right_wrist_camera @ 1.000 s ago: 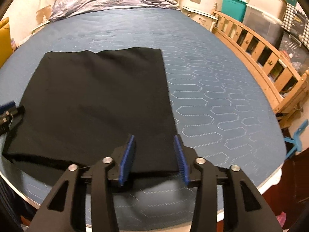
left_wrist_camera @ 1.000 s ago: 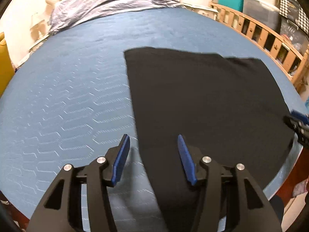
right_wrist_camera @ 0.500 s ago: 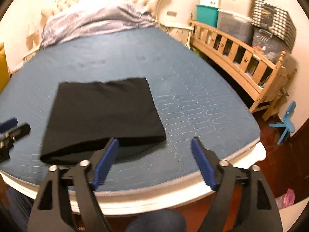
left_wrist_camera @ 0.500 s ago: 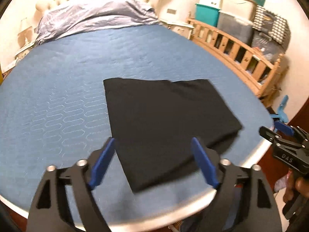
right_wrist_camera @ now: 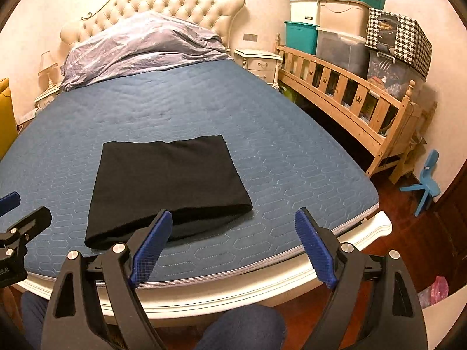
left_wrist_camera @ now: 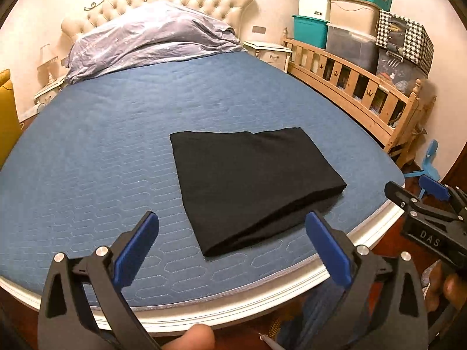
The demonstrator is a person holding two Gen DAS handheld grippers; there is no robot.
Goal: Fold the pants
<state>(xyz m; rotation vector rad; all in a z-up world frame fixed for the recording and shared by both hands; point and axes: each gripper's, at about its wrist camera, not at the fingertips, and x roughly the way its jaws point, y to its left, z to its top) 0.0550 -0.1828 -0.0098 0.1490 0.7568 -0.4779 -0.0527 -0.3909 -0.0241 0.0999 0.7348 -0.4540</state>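
Fingers wide on left gripper point(left_wrist_camera: 232, 243), empty; black pants point(left_wrist_camera: 251, 188) folded flat on the mattress point(left_wrist_camera: 102, 151) near its foot edge. Right gripper point(right_wrist_camera: 233, 250) also spread, empty. Pants look soft, light; pinch near-edge corners. Storage bins point(right_wrist_camera: 329, 14) beyond mattress: contents unclear.

Near fold of the black pants point(right_wrist_camera: 166, 183) behind the right gripper point(right_wrist_camera: 233, 248) finger.

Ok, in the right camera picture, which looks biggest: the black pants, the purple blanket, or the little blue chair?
1. Folded black pants
2. Purple blanket, a close second; it lies farther from the camera, so it may really be bigger.
3. Little blue chair, clearly smallest.
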